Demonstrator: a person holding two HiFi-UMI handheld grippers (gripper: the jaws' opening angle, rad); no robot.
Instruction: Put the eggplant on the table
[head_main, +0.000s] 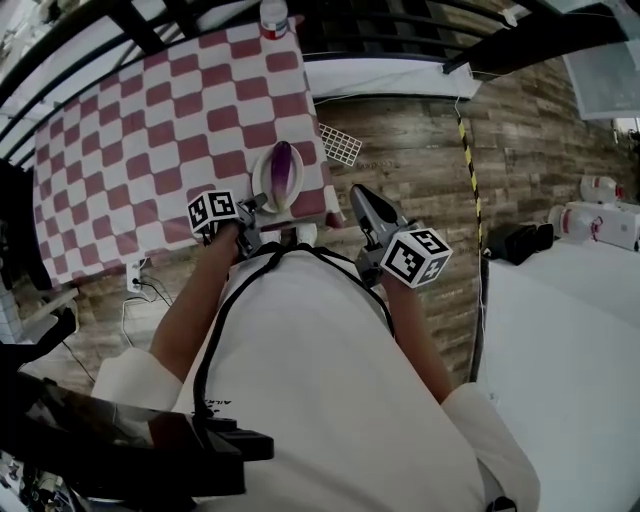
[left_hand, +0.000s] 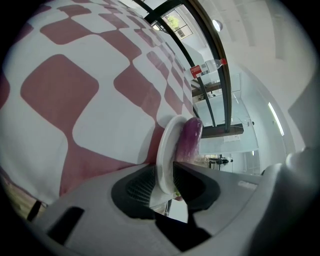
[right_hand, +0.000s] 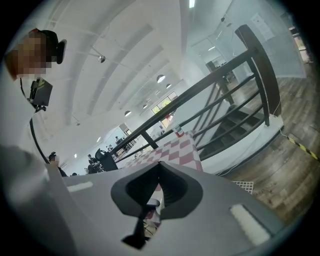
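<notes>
We held the left gripper (head_main: 254, 208) (left_hand: 165, 168) at the near rim of the plate (head_main: 262, 182) (left_hand: 164, 150). Its jaws stood apart with that rim between them, and they were not clamped on it. The eggplant (head_main: 283, 165) (left_hand: 190, 137) lay on the plate, along its middle. Under the plate was the table (head_main: 150, 130) with its red-and-white checked cloth, whose near edge ran just on our side of the plate. The right gripper (head_main: 361, 196) (right_hand: 160, 165) hung to the right of the plate, apart from it and past the cloth, over the wooden floor (head_main: 420, 150). Its jaws were closed together and held nothing.
</notes>
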